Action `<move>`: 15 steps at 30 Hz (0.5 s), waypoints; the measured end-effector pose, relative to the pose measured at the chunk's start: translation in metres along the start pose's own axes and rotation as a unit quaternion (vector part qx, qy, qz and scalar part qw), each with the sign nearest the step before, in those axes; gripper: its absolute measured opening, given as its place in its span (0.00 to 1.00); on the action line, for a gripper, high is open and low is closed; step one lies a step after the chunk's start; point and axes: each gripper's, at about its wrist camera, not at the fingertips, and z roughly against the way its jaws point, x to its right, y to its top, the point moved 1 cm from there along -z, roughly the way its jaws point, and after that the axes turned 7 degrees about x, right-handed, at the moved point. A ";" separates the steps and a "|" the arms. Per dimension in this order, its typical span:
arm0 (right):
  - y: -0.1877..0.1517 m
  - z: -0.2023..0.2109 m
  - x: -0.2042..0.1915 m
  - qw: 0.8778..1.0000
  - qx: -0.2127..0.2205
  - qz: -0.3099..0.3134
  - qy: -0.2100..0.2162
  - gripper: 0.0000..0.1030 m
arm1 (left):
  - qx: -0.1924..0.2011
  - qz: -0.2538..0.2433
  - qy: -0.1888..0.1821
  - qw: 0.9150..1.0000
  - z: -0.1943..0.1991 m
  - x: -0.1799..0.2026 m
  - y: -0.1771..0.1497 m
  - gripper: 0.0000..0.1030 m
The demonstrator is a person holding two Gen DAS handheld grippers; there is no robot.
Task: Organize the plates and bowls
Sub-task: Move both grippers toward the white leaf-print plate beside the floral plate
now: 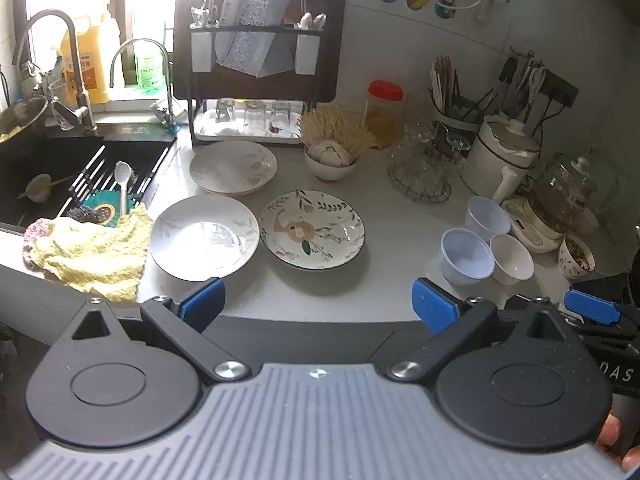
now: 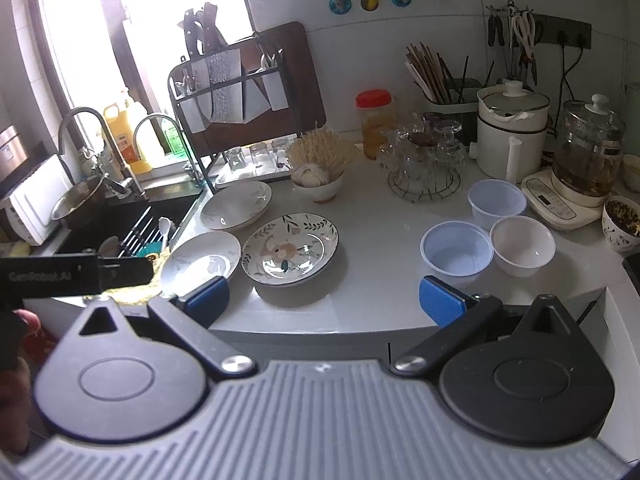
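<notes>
White stone countertop [image 1: 392, 240] carries three plates: a floral plate [image 1: 312, 229] in the middle, a plain white plate [image 1: 204, 237] just left of it beside a yellow dishcloth [image 1: 94, 252], and another white plate [image 1: 233, 167] behind, near the dish rack [image 1: 256, 64]. To the right, well apart from the plates, sit two translucent plastic bowls [image 1: 466, 256] and a small white bowl [image 1: 512, 258], clustered and touching. The left gripper [image 1: 318, 308] hovers at the counter edge, blue pads spread wide and empty. The right gripper [image 2: 324, 300] does likewise, jaws wide, holding nothing.
</notes>
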 end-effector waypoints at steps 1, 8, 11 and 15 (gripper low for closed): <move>0.000 -0.001 0.001 1.000 -0.002 -0.001 -0.001 1.00 | -0.006 0.001 0.001 1.000 -0.002 0.000 -0.001 0.98; 0.000 -0.002 0.000 1.000 0.004 0.001 0.004 1.00 | -0.010 0.005 0.005 1.000 -0.006 -0.003 -0.005 0.98; -0.001 -0.002 0.001 1.000 -0.003 0.005 0.002 1.00 | -0.016 0.008 0.004 1.000 -0.008 -0.004 -0.006 0.98; -0.002 0.001 0.001 1.000 -0.007 0.011 0.006 1.00 | -0.023 0.027 0.000 0.999 -0.014 -0.009 -0.005 0.98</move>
